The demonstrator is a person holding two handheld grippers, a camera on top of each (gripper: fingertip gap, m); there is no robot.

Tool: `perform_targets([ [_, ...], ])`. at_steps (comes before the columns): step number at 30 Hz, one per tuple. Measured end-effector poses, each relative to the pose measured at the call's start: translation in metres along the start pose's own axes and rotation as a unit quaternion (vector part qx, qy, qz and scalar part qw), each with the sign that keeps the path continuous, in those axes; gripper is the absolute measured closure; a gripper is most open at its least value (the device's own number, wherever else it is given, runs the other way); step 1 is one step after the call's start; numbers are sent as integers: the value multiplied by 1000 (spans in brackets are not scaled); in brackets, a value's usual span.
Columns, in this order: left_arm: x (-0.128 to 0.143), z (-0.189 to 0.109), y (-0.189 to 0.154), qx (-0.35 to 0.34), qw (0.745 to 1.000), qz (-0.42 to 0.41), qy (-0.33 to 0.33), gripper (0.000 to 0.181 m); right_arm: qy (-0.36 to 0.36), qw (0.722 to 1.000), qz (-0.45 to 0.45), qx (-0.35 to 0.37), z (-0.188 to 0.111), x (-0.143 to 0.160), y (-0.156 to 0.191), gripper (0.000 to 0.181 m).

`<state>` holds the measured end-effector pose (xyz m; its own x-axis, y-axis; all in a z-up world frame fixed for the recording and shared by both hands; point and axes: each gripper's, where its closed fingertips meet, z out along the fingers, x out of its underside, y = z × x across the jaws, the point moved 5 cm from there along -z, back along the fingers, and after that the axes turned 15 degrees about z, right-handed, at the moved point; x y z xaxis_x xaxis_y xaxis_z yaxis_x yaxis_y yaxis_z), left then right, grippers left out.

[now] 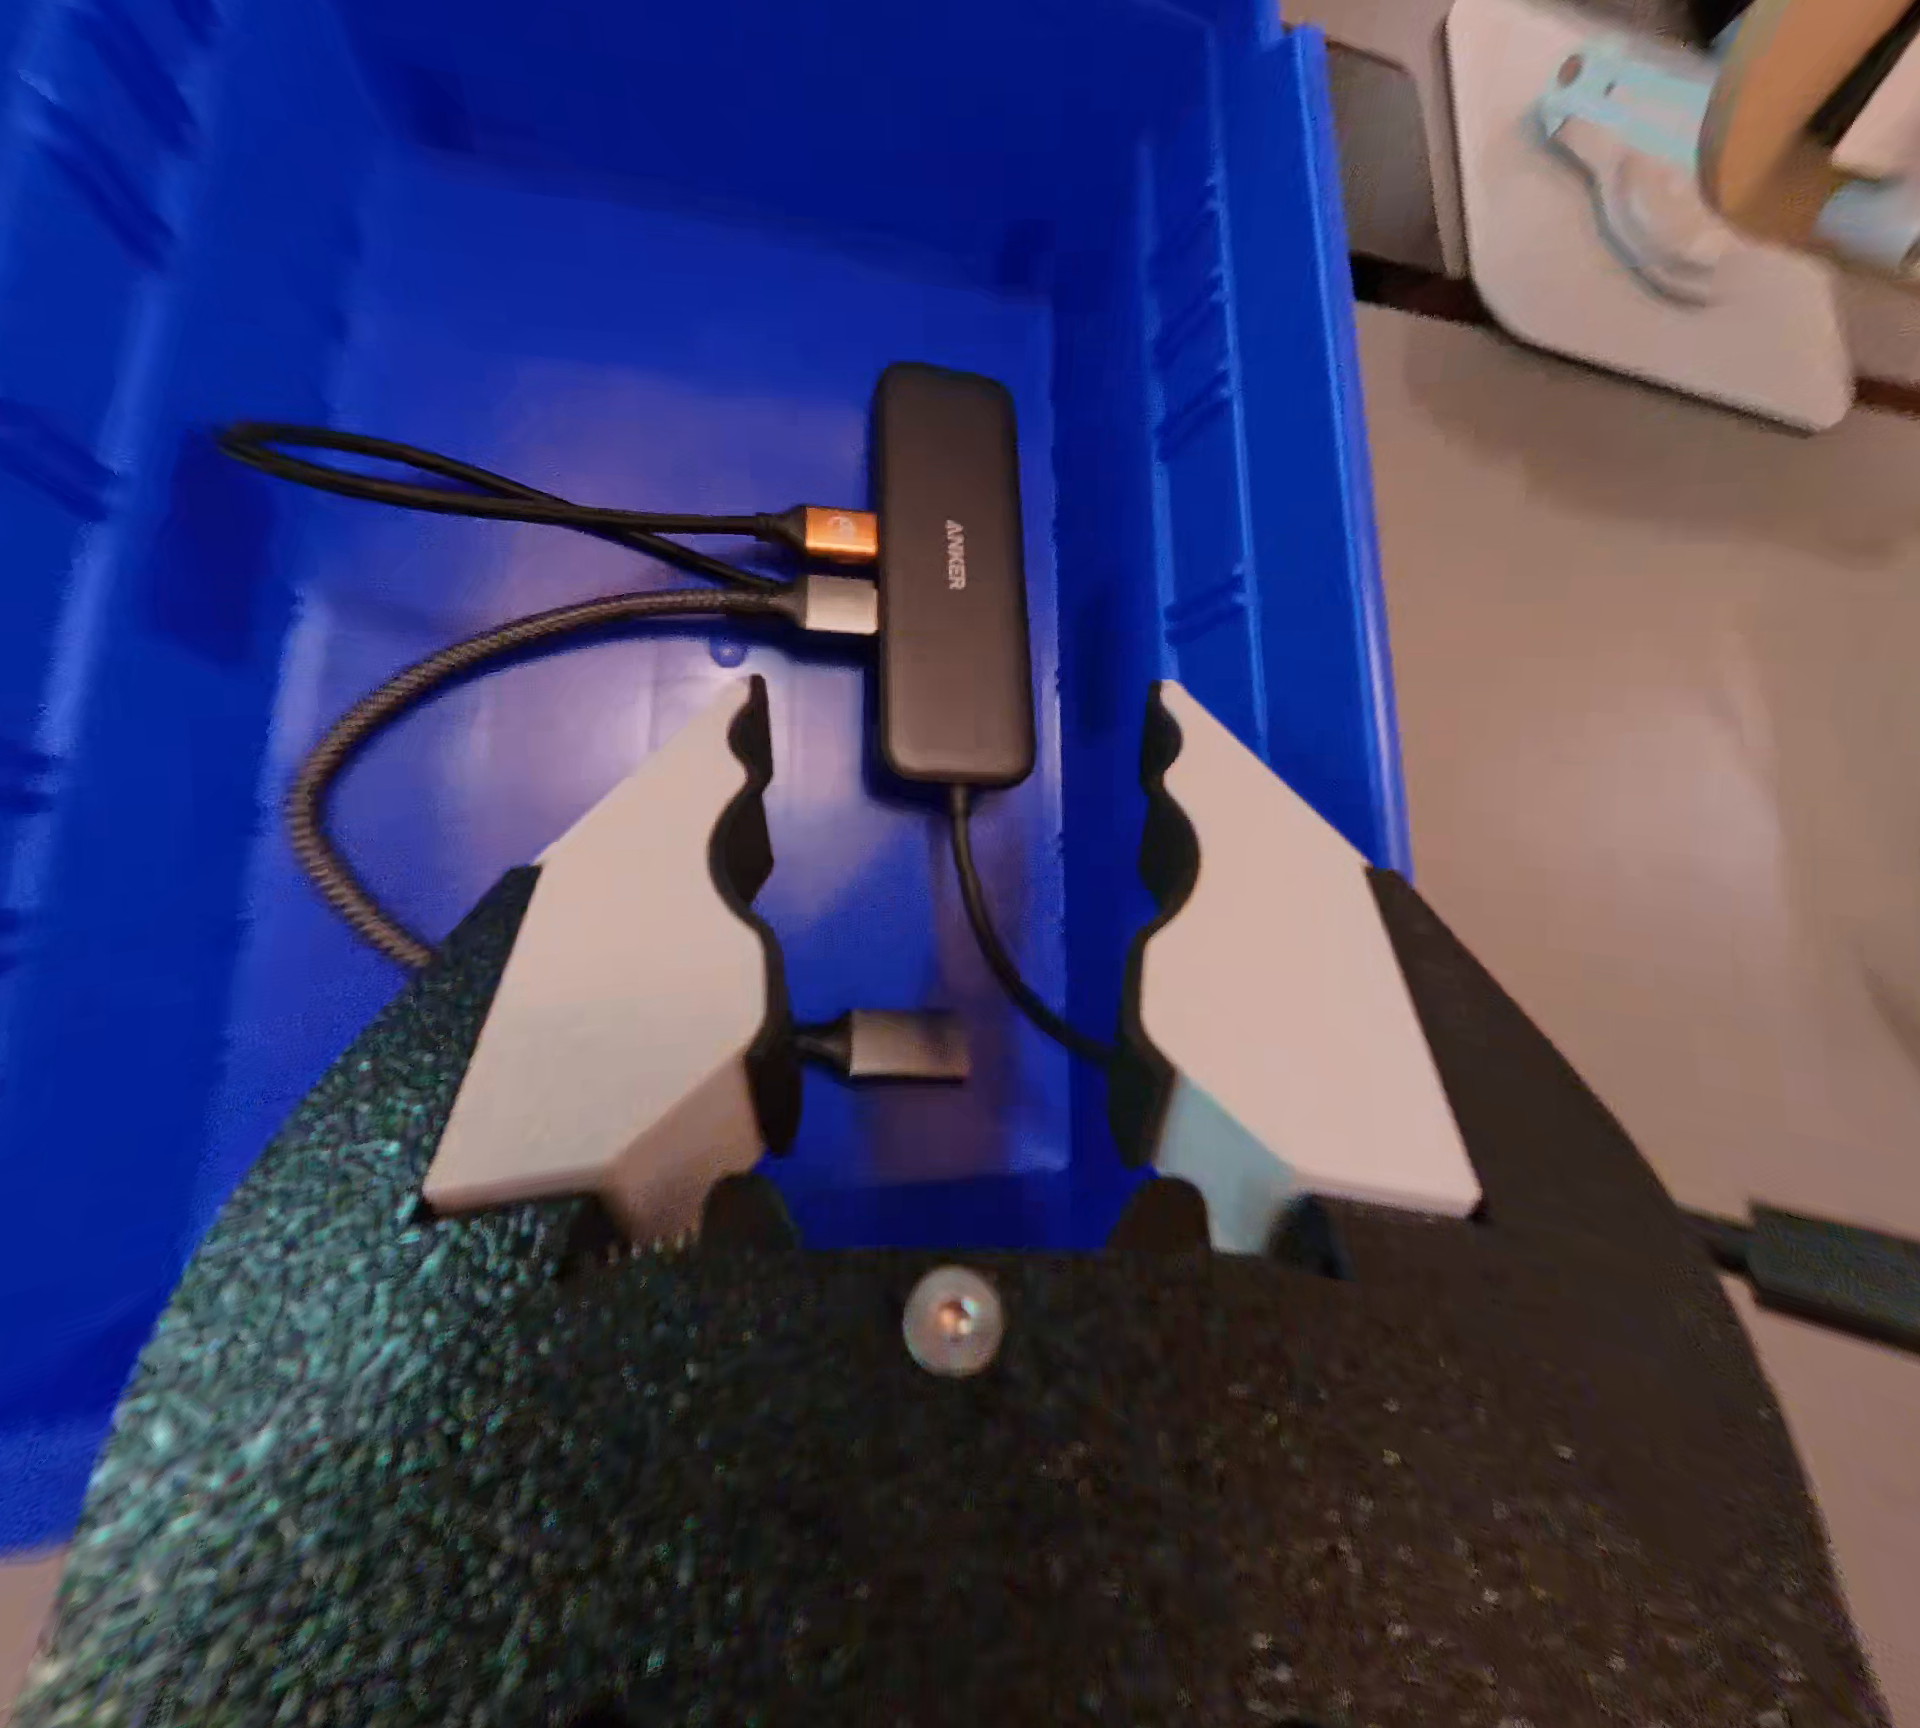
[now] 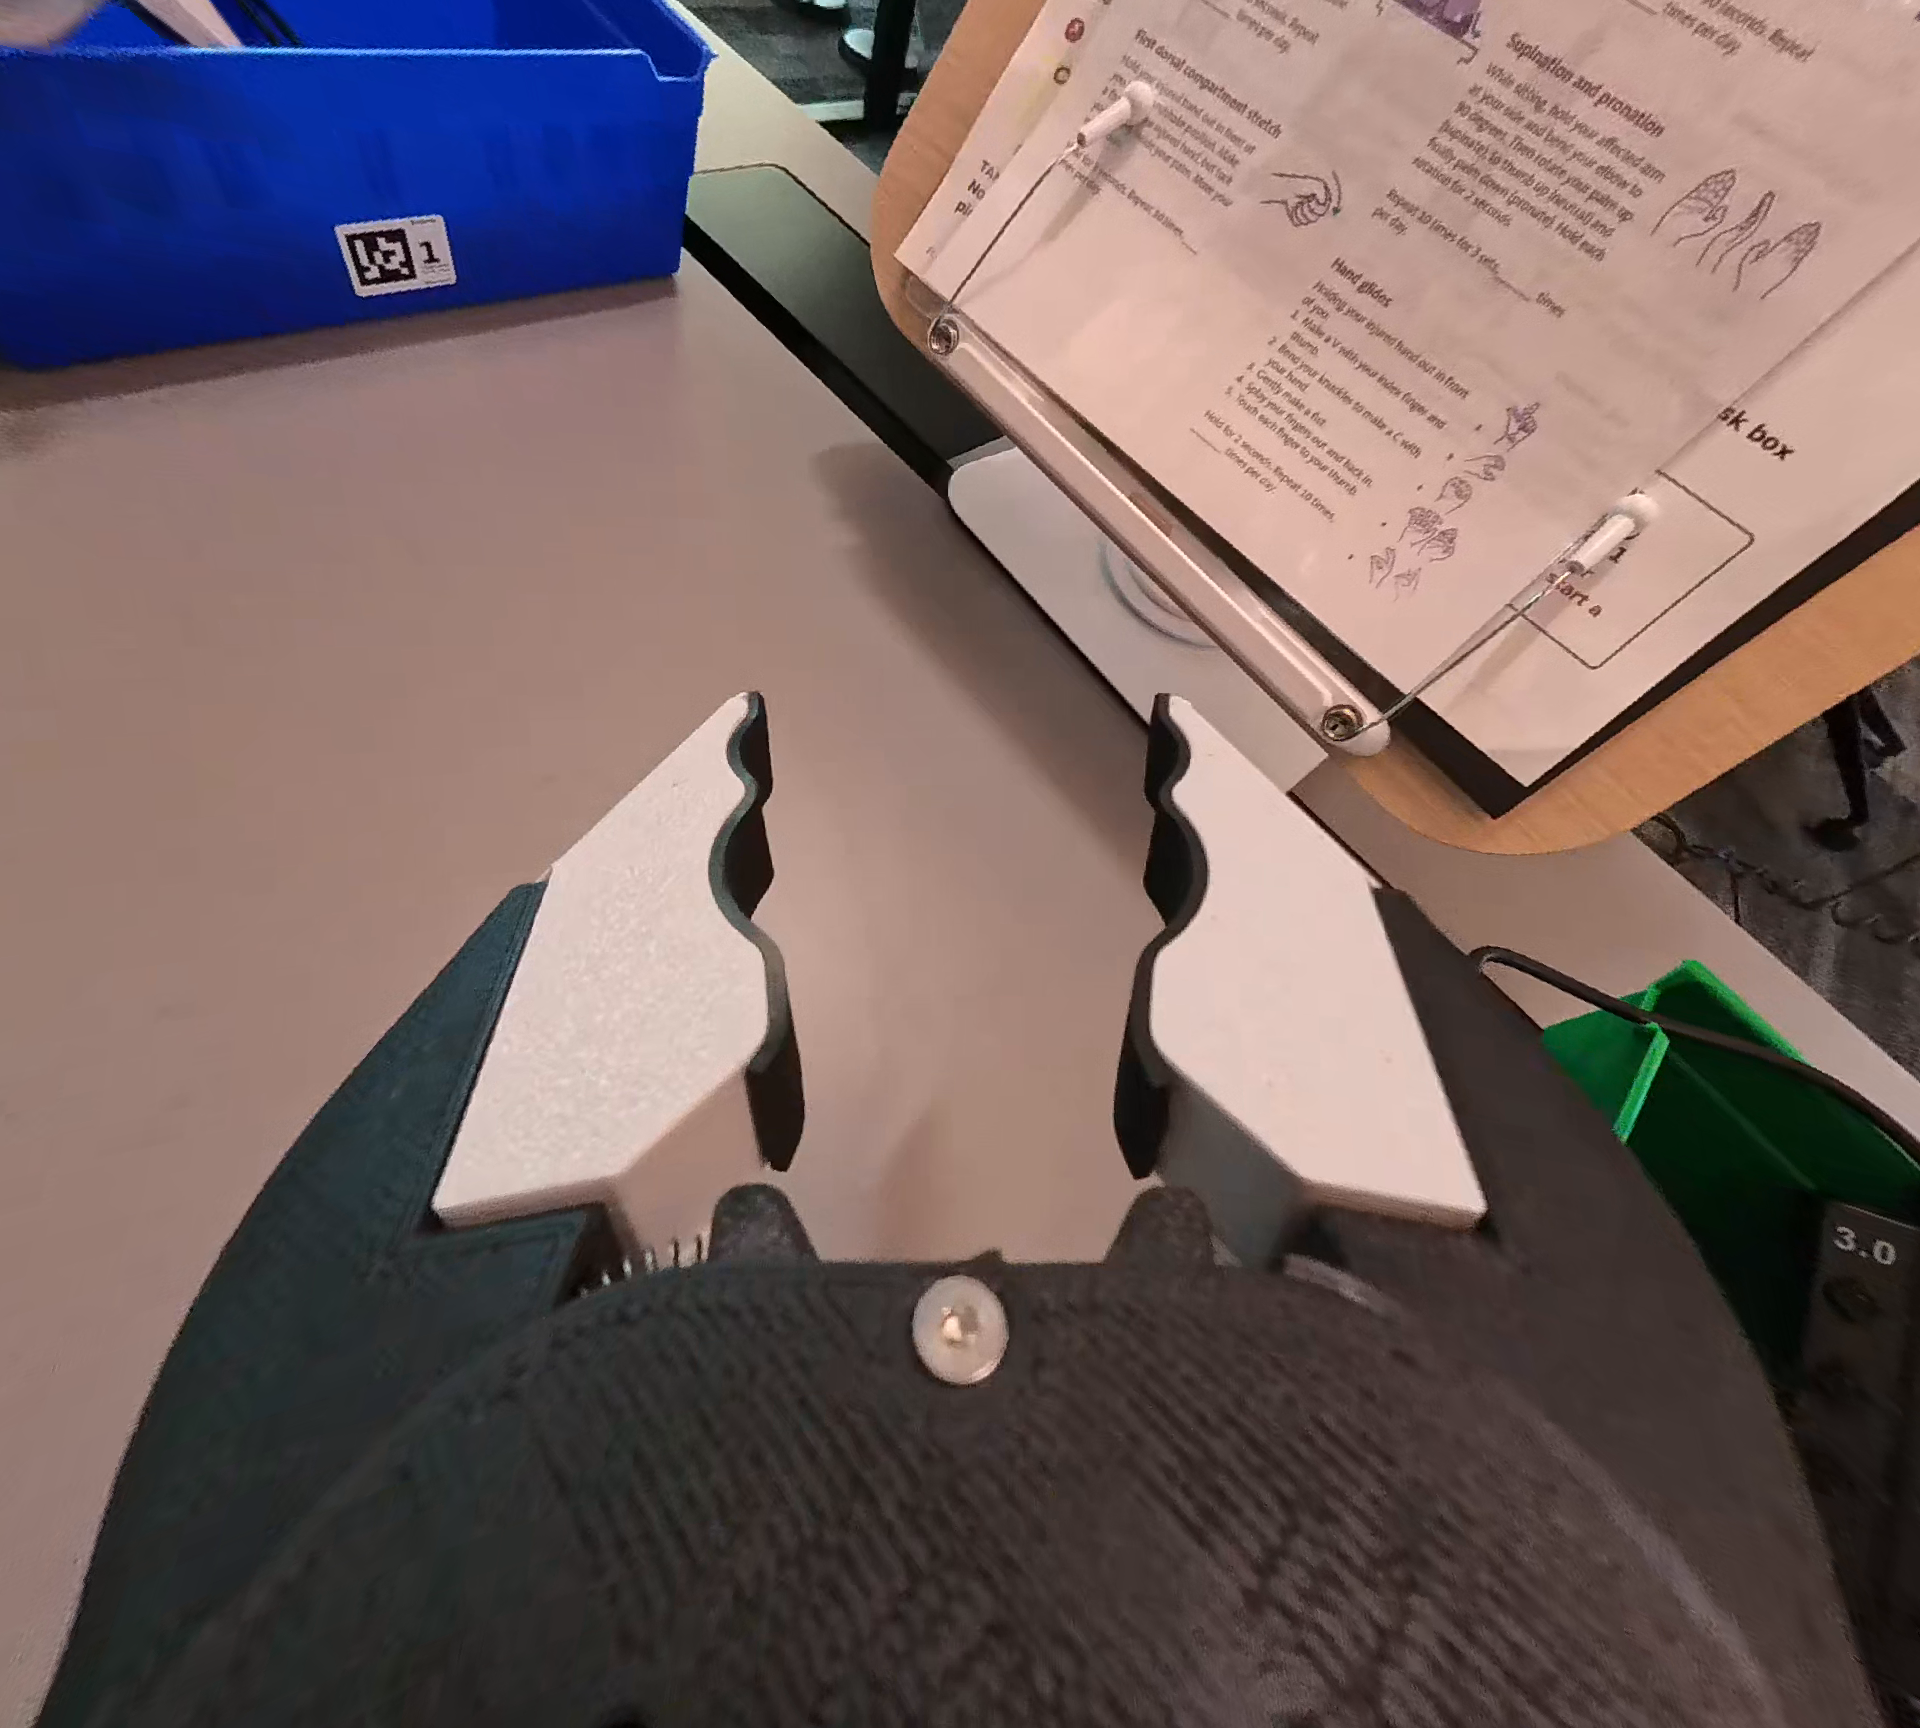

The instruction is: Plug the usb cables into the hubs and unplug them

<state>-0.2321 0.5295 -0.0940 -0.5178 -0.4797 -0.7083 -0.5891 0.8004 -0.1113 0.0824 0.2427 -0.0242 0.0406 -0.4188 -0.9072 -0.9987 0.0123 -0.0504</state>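
The hub (image 1: pixel 954 577) lies flat on the floor of the blue bin (image 1: pixel 623 244), toward its right wall, long side running near to far. Two plugs sit in its left edge: an orange one (image 1: pixel 831 533) and a grey one (image 1: pixel 836 605) just nearer, their cables trailing off left, the braided one (image 1: pixel 343 764) curling back toward me. The hub's own lead (image 1: pixel 982 909) runs from its near end toward my right finger. A loose plug (image 1: pixel 909 1044) lies on the bin floor just nearer than the hub.

I hold my left gripper (image 1: pixel 954 909) over the bin with jaws spread wide and nothing in them, looking down at hub and loose plug; I judge that suits either pulling a seated plug or taking the free one. The right wall is close to the hub, so a grip from that side looks cramped.

My right gripper (image 2: pixel 956 930) hangs over bare table (image 2: pixel 364 639), jaws apart and empty, well away from the bin. A paper stand (image 2: pixel 1403 276) leans at far right; a green box (image 2: pixel 1704 1107) sits near right.
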Motion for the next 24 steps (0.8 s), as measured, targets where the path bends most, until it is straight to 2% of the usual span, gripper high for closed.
perform_targets([
  [1, 2, 8, 2, 16, 1000, -24, -8, 113, 1, 1000, 2, 0, 0, 1, -1, 109],
  [4, 13, 28, 8, 48, 995, -85, 2, 113, 3, 1000, -1, -3, -1, 2, -2, 109],
  [8, 18, 31, 9, 79, 988, -135, 5, 117, 0, 1000, -1, -9, -3, 2, -3, 109],
  [13, 28, 37, 5, 66, 989, -117, 62, 125, -1, 1000, 7, -11, -5, 3, -5, 109],
  [20, 27, 40, -1, 78, 990, -91, 69, 128, -2, 1000, 4, -18, -7, 4, -5, 109],
  [24, 28, 43, -4, 96, 989, -77, 79, 145, -3, 1000, -1, -19, -7, 3, -4, 109],
])
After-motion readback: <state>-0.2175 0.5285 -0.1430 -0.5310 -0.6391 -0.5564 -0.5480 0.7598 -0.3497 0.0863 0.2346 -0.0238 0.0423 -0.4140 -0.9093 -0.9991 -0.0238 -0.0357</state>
